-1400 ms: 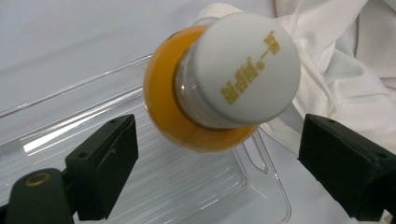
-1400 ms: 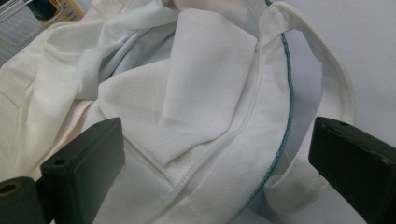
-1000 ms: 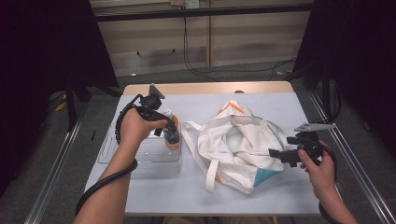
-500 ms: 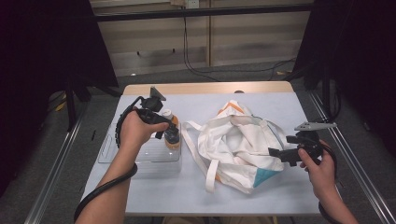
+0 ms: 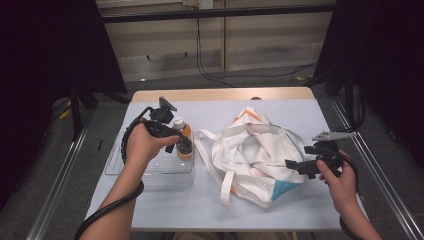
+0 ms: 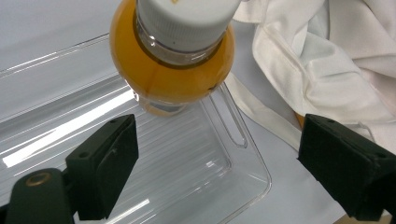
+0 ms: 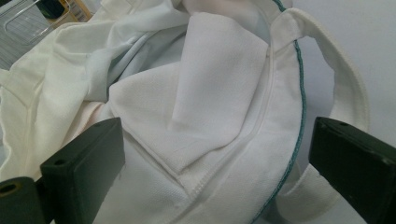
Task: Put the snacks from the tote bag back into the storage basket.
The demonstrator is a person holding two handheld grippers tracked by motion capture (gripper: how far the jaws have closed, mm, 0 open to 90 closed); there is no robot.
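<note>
1. A white-capped plastic bottle of orange liquid (image 5: 182,138) stood upright in a shallow clear plastic tray (image 5: 150,167), at the tray's end nearest a crumpled white cloth tote bag (image 5: 250,155).
2. The left gripper (image 5: 181,146) hung just over that bottle, on the side away from the bag; in the left gripper view its jaws stood spread wide, gripping nothing, with the bottle (image 6: 172,56) between and beyond them.
3. The tray (image 6: 154,177) lay just beside the bag's loose strap (image 6: 266,119).
4. The right gripper (image 5: 298,169) sat at the bag's far edge from the tray, near a teal corner patch (image 5: 285,189).
5. In the right gripper view its jaws were parted, either side of the bag's folded cloth (image 7: 205,112) and teal-stitched rim (image 7: 299,93), pinching nothing.
6. The bag lay on a pale grey tabletop (image 5: 210,210).
</note>
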